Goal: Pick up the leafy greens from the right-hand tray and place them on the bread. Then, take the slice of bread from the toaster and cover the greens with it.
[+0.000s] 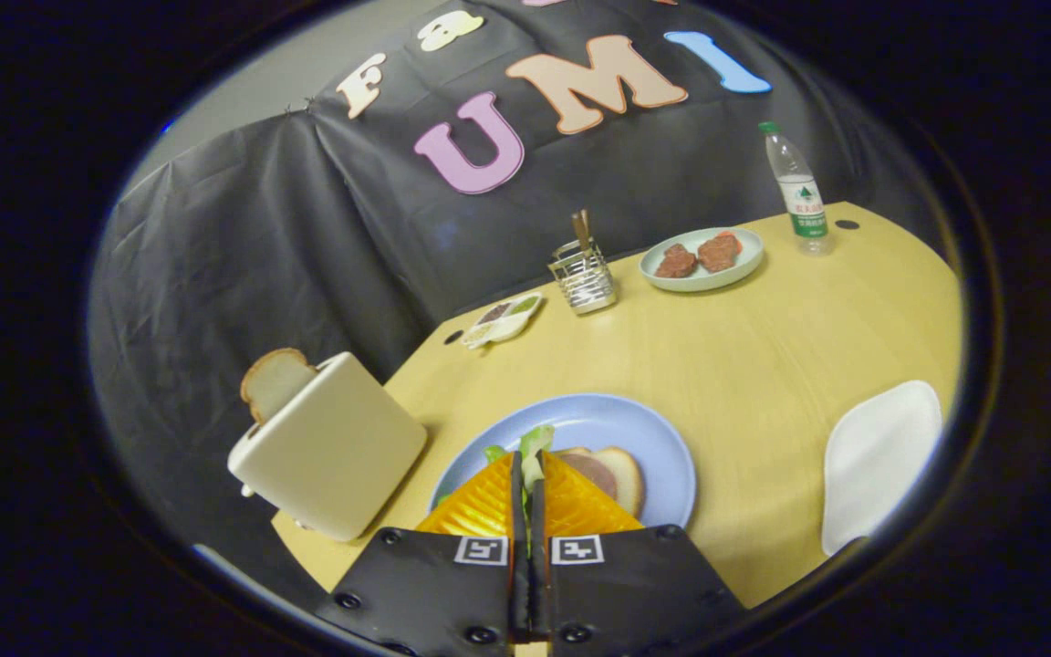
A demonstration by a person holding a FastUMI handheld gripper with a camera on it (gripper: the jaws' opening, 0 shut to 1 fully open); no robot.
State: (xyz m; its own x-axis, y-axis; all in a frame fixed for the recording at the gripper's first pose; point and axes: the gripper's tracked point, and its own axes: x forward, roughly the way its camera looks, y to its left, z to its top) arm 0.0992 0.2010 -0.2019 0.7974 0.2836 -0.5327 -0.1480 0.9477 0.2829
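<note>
The tool has its two orange fingers drawn almost together, a leaf of the leafy greens pinched between the tips. It hangs over the blue plate, where a slice of bread topped with a brownish round filling lies just beyond the fingers, to their right. To the left stands the cream toaster with a bread slice poking out of its slot. On the right side of the desk sits a white tray — well apart from the plate. Farther back: a small sauce dish, a wire utensil holder, a pale plate of meat pieces and a water bottle.
</note>
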